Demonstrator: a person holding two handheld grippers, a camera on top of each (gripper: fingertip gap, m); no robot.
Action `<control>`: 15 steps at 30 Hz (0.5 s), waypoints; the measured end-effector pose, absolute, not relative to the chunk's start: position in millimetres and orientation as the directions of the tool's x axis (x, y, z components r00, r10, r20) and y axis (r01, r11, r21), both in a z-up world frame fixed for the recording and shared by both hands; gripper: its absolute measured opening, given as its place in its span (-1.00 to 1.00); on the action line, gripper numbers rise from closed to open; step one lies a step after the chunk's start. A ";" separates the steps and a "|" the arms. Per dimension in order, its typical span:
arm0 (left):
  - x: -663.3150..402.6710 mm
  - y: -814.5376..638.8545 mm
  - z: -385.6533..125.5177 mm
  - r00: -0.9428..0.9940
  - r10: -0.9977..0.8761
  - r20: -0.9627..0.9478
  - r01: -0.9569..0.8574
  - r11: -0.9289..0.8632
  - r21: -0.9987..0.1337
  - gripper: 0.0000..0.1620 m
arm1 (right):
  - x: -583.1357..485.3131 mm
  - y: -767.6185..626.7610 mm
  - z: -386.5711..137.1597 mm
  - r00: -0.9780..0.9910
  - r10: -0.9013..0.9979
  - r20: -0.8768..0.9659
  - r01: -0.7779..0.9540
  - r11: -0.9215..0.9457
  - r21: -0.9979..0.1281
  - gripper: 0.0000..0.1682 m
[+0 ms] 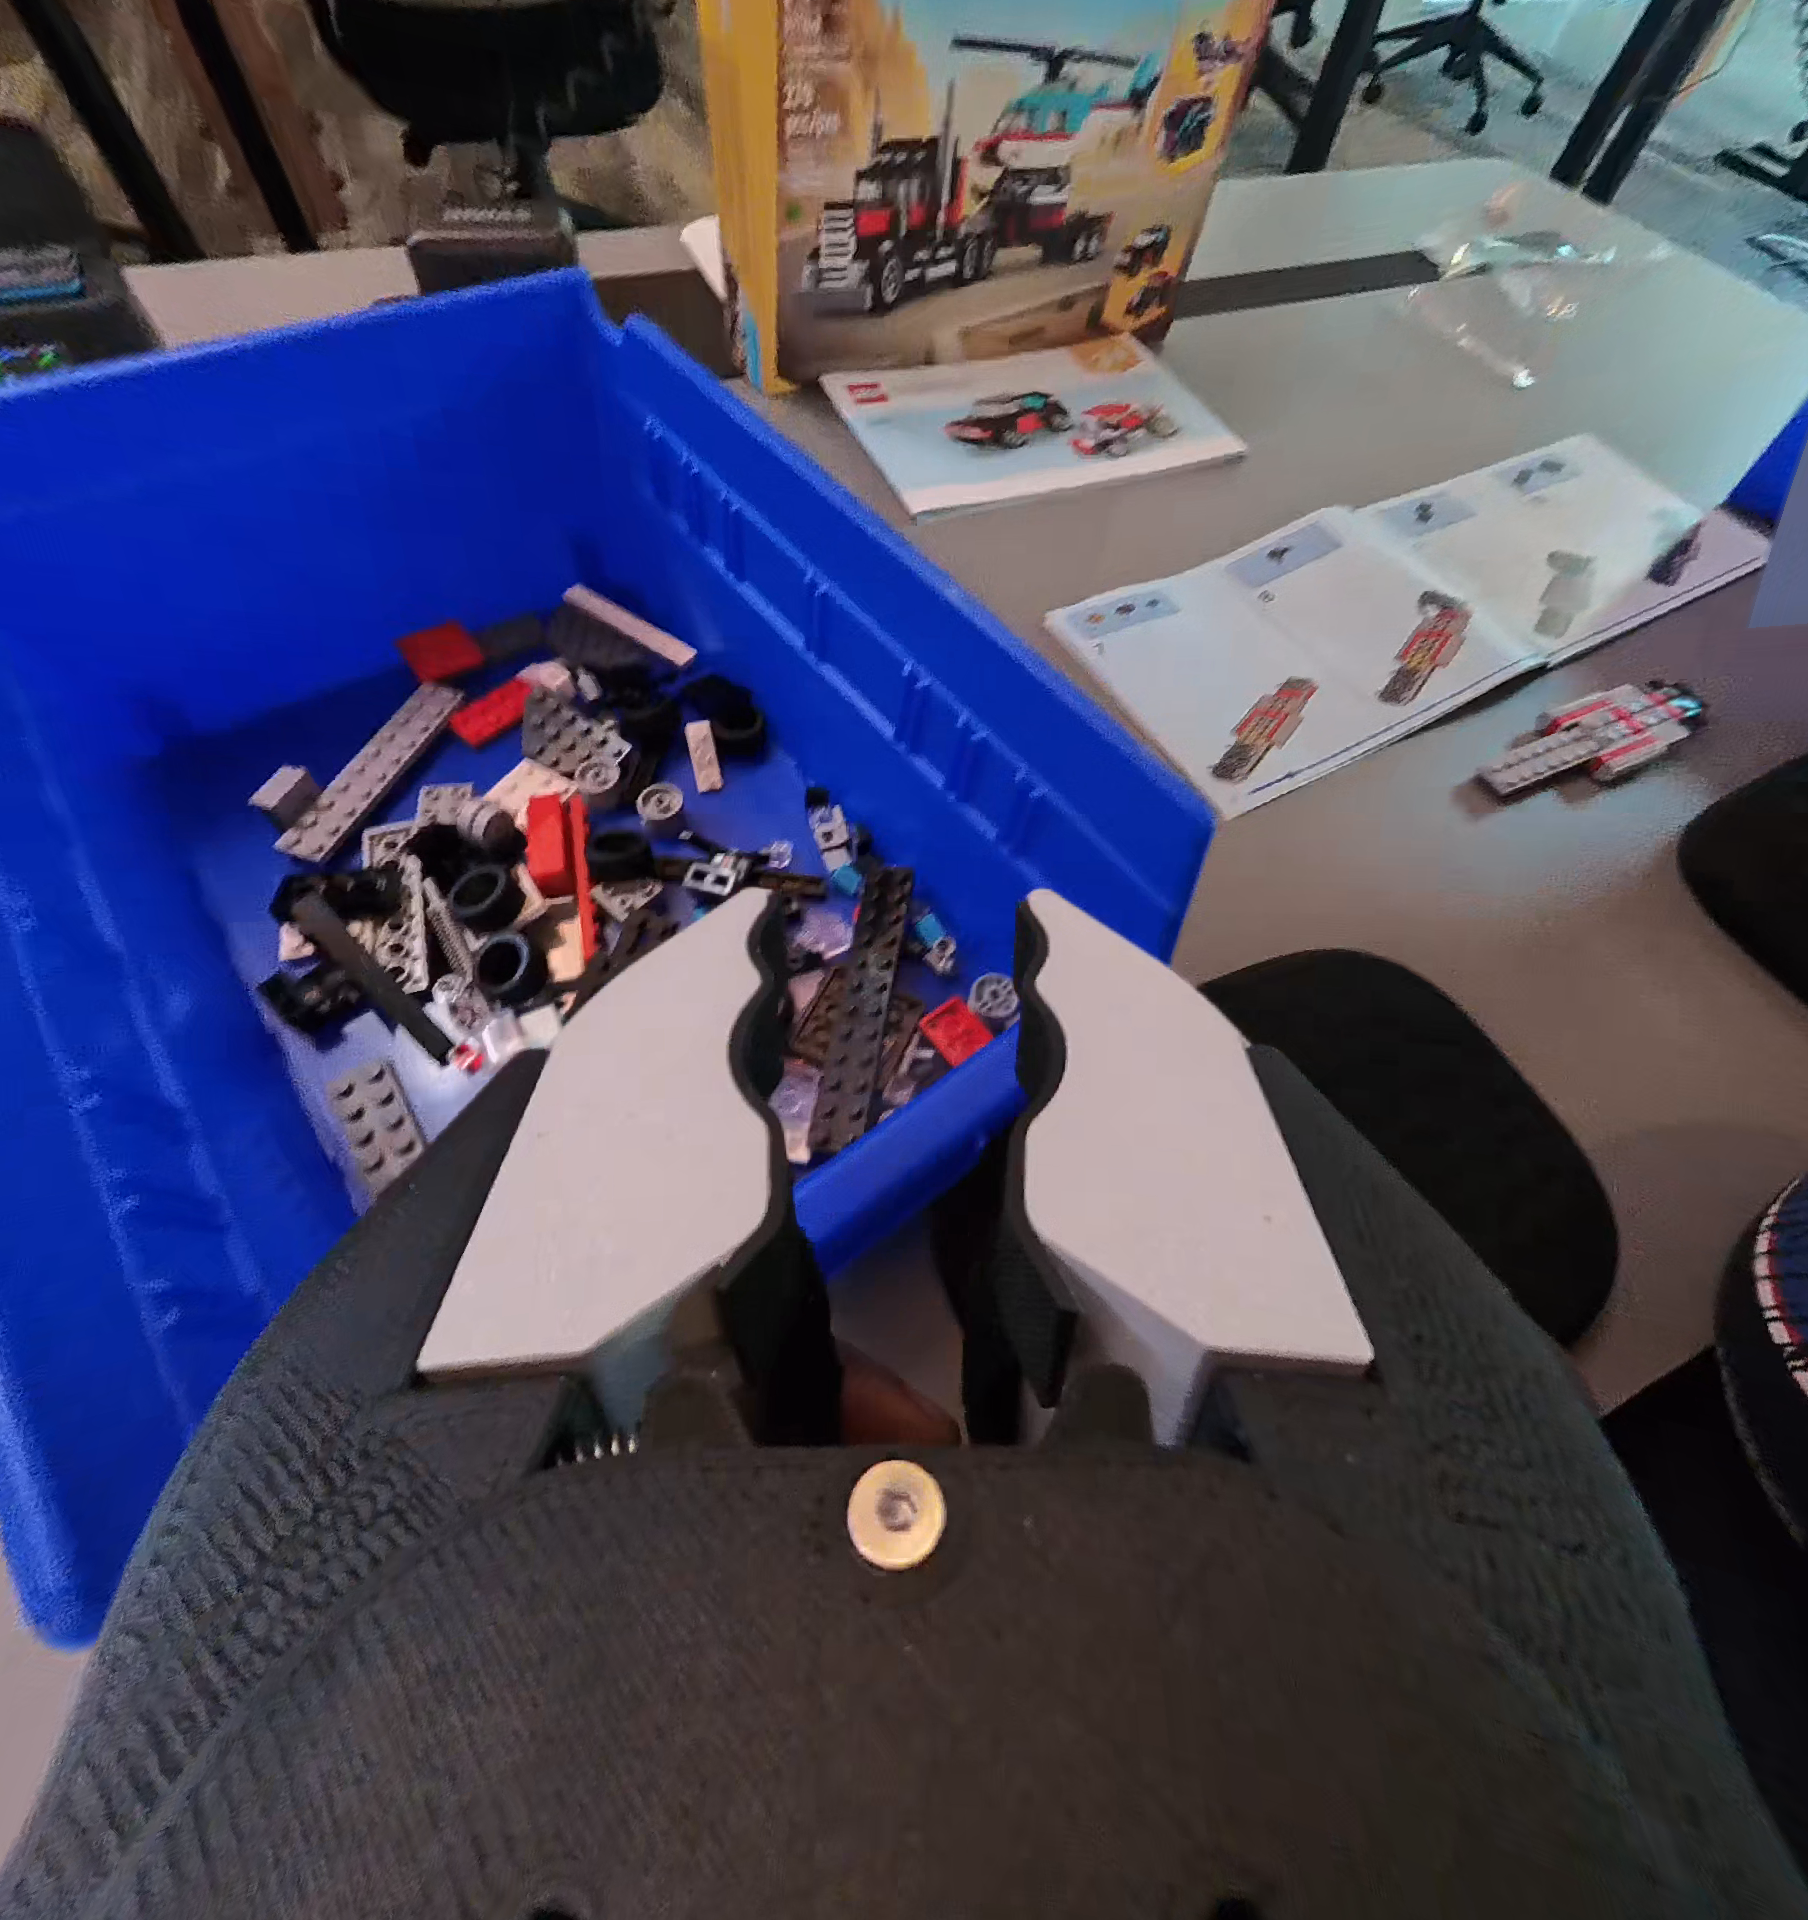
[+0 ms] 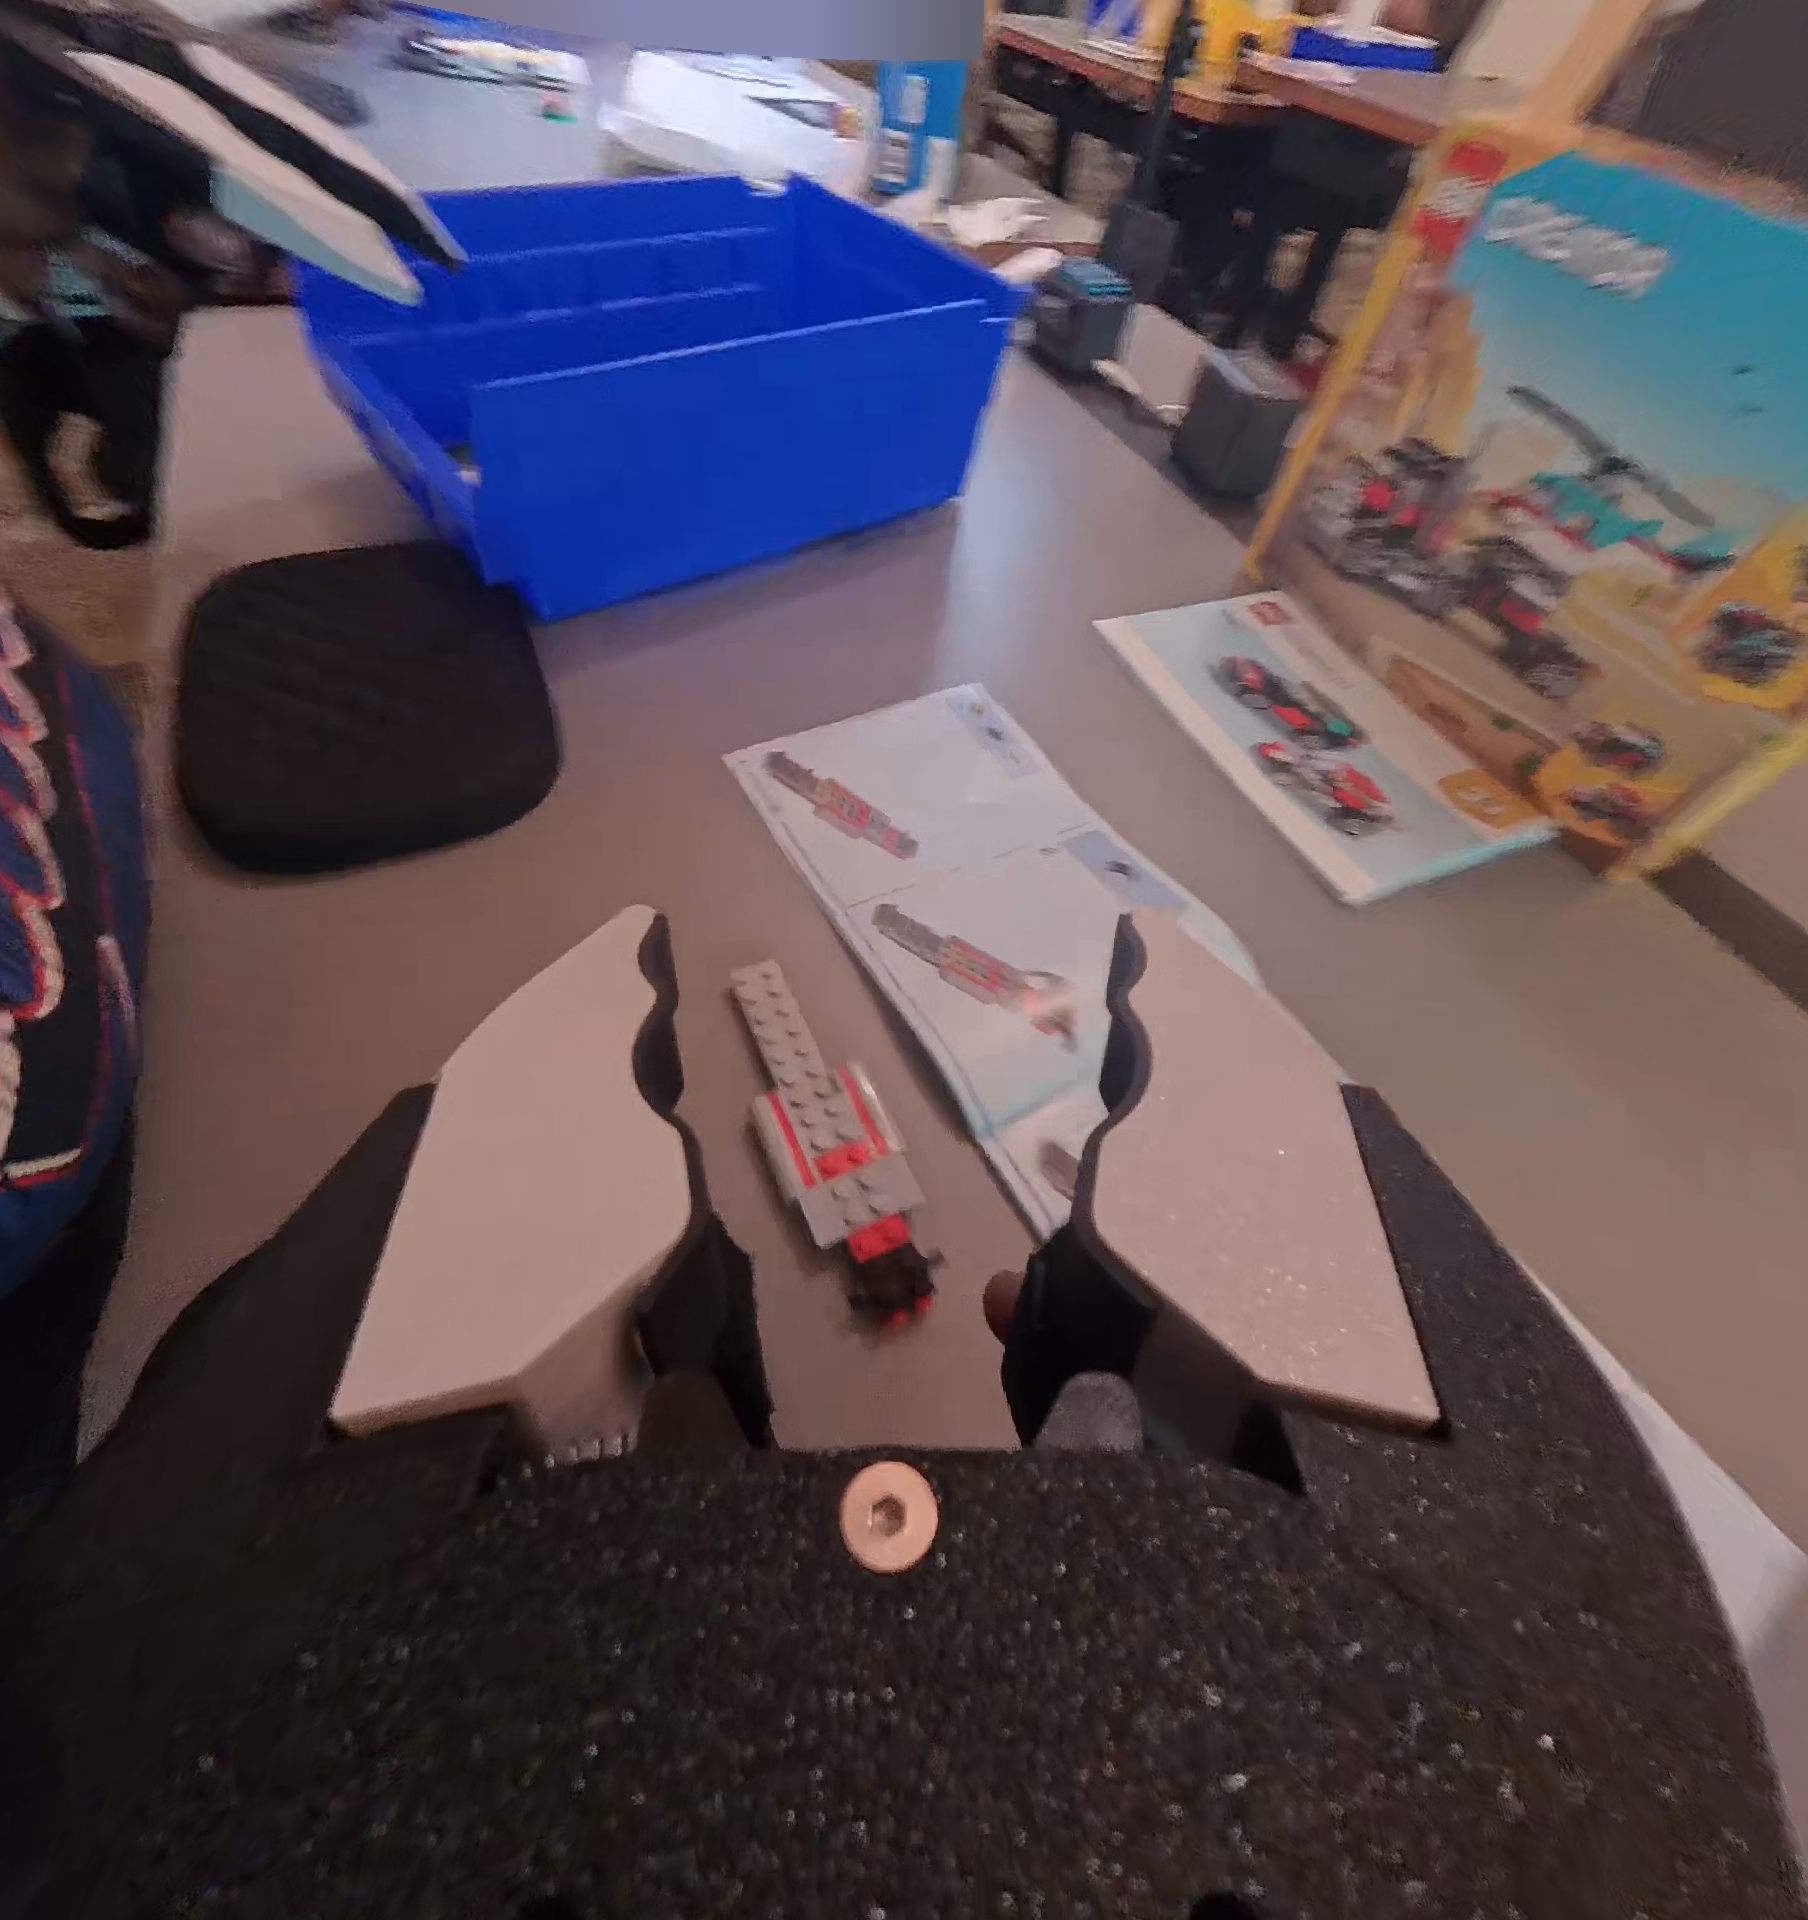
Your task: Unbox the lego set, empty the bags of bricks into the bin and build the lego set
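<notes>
The blue bin (image 1: pixel 879 644) holds several loose grey, black and red bricks (image 1: pixel 567 852). My left gripper (image 1: pixel 889 914) is open and empty, held above the bin's near corner. It also shows in the right wrist view (image 2: pixel 432 260) over the bin (image 2: pixel 713 457). A partly built grey and red lego piece (image 2: pixel 827 1132) lies on the grey table between the fingers of my right gripper (image 2: pixel 889 925), which is open and empty above it. The same piece shows in the left wrist view (image 1: pixel 1596 732). An open instruction booklet (image 2: pixel 962 914) lies to the right of the piece.
The lego box (image 1: pixel 973 177) stands upright at the back with a closed booklet (image 1: pixel 1035 436) in front of it. An empty clear bag (image 1: pixel 1502 270) lies further back. Black chair armrest pads (image 2: pixel 360 707) sit at the table's near edge. A person's patterned sleeve (image 2: pixel 27 883) is at left. My hands' fingertips stand some 35 centimetres from each other.
</notes>
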State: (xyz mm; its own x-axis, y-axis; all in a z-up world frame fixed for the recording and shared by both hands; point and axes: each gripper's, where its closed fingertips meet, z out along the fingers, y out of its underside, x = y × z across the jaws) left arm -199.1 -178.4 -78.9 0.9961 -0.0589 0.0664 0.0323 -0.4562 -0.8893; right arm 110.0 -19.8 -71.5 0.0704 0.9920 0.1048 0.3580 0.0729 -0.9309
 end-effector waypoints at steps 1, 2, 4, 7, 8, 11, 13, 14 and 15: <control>-194.8 -175.0 -76.9 0.995 -0.071 0.065 0.026 -0.457 -0.889 -0.49 | 122.4 -11.6 -59.5 0.143 0.980 0.140 0.373 0.078 -0.925 -0.11; -191.2 -171.4 -76.0 0.995 -0.077 0.060 0.017 -0.463 -0.886 -0.49 | 137.9 -3.5 -43.0 0.219 0.958 0.185 0.377 0.092 -0.922 -0.20; -183.0 -162.6 -73.4 0.995 -0.090 0.047 -0.001 -0.468 -0.884 -0.49 | 178.2 10.5 -2.3 0.381 0.885 0.267 0.352 0.128 -0.927 -0.40; -165.2 -144.3 -63.8 0.992 -0.121 0.046 -0.013 -0.446 -0.895 -0.51 | 251.5 24.0 38.8 0.571 0.756 0.320 0.347 0.131 -0.929 -0.58; -158.4 -137.1 -60.0 0.990 -0.132 0.043 -0.020 -0.438 -0.899 -0.51 | 274.5 26.8 40.2 0.601 0.730 0.326 0.370 0.108 -0.923 -0.58; -135.4 -114.6 -50.5 0.986 -0.165 0.003 -0.068 -0.419 -0.905 -0.52 | 335.7 35.3 18.9 0.642 0.687 0.341 0.479 -0.012 -0.878 -0.55; -117.3 -101.0 -45.5 0.980 -0.194 -0.037 -0.116 -0.415 -0.902 -0.52 | 368.1 38.2 -1.0 0.632 0.694 0.345 0.546 -0.084 -0.833 -0.55; -107.8 -94.9 -42.8 0.976 -0.209 -0.056 -0.139 -0.411 -0.901 -0.52 | 383.1 39.5 -10.2 0.632 0.698 0.338 0.571 -0.124 -0.811 -0.55; -98.3 -89.3 -40.1 0.972 -0.223 -0.071 -0.159 -0.407 -0.900 -0.52 | 397.3 40.8 -18.8 0.632 0.701 0.330 0.592 -0.161 -0.790 -0.55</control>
State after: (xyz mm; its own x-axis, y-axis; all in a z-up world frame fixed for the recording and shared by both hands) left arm -98.3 -89.3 -40.1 0.9723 -0.2229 -0.0709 -0.1589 -0.4066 -0.8997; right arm 397.3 40.8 -18.8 0.6319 0.7011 0.3302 0.5918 -0.1614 -0.7898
